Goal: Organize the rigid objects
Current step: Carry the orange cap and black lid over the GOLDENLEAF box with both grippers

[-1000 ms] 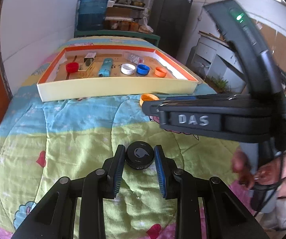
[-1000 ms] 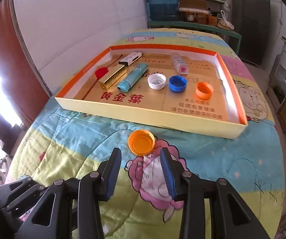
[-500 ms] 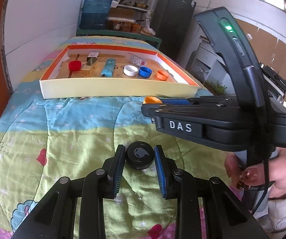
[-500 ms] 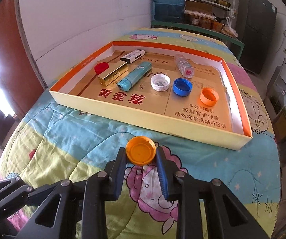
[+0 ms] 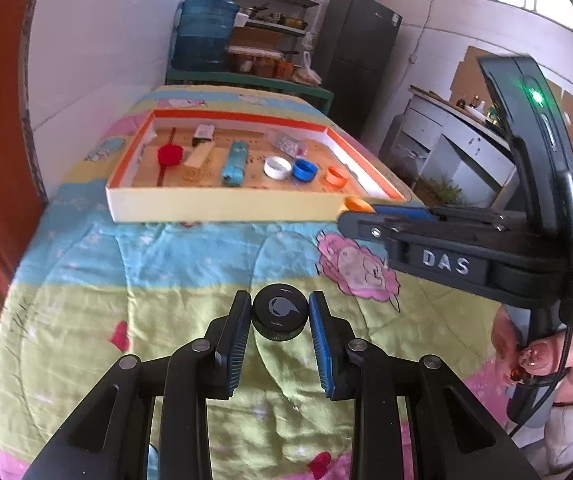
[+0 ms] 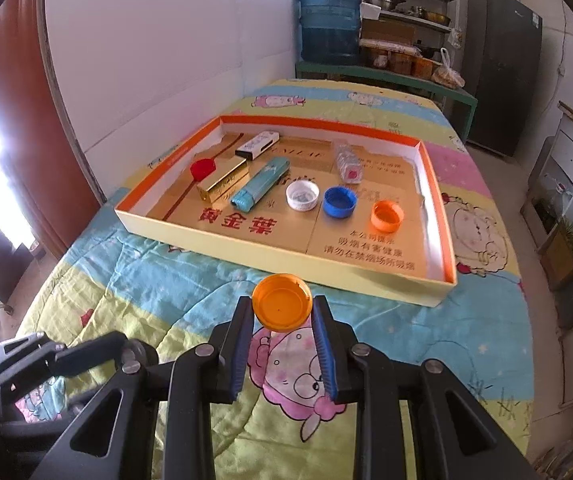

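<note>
My left gripper (image 5: 280, 312) is shut on a black round cap (image 5: 280, 315), held a little above the quilt. My right gripper (image 6: 283, 310) is shut on an orange cap (image 6: 282, 302), lifted off the quilt just in front of the tray. In the left wrist view the right gripper (image 5: 356, 210) reaches in from the right with the orange cap (image 5: 358, 204) at its tip. The shallow orange-rimmed tray (image 6: 286, 256) holds a red cap (image 6: 202, 169), a gold box (image 6: 222, 181), a teal lighter (image 6: 260, 184), white (image 6: 303, 195), blue (image 6: 339, 202) and orange (image 6: 387, 216) caps.
A patterned quilt (image 6: 158, 292) covers the bed. A white wall runs along the left. At the far end stand a blue water jug (image 6: 329, 24), shelves and a dark fridge (image 6: 504, 68). A person's hand (image 5: 546, 356) grips the right gripper's handle.
The right gripper closed on the orange cap and lifted it off the quilt. The left gripper rose with the black cap between its pads.
</note>
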Demonstrator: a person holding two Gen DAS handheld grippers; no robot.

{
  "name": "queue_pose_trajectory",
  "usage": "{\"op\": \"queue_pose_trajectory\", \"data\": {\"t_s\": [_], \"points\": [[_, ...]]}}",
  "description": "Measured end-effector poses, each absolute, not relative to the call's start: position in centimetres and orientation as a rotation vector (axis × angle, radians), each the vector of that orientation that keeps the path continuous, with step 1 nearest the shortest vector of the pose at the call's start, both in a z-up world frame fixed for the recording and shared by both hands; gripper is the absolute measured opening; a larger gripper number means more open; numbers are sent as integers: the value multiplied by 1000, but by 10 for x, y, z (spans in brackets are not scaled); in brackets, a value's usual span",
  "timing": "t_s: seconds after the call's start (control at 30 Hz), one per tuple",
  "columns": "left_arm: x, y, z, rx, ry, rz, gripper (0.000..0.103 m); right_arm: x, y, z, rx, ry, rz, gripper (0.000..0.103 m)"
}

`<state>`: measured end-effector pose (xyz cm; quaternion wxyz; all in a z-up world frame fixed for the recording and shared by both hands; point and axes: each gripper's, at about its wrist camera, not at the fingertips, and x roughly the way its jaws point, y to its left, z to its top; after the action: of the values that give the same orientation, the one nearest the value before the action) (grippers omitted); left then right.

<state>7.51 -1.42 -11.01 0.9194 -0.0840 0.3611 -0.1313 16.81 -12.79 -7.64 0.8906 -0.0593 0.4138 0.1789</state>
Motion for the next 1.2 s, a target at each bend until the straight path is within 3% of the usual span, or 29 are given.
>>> {"op": "queue_pose_trajectory", "data": {"t_s": [1.2], "points": [[205, -22, 10, -68, 622, -227, 30, 225, -156, 2, -104, 735, 320, 30]]}}
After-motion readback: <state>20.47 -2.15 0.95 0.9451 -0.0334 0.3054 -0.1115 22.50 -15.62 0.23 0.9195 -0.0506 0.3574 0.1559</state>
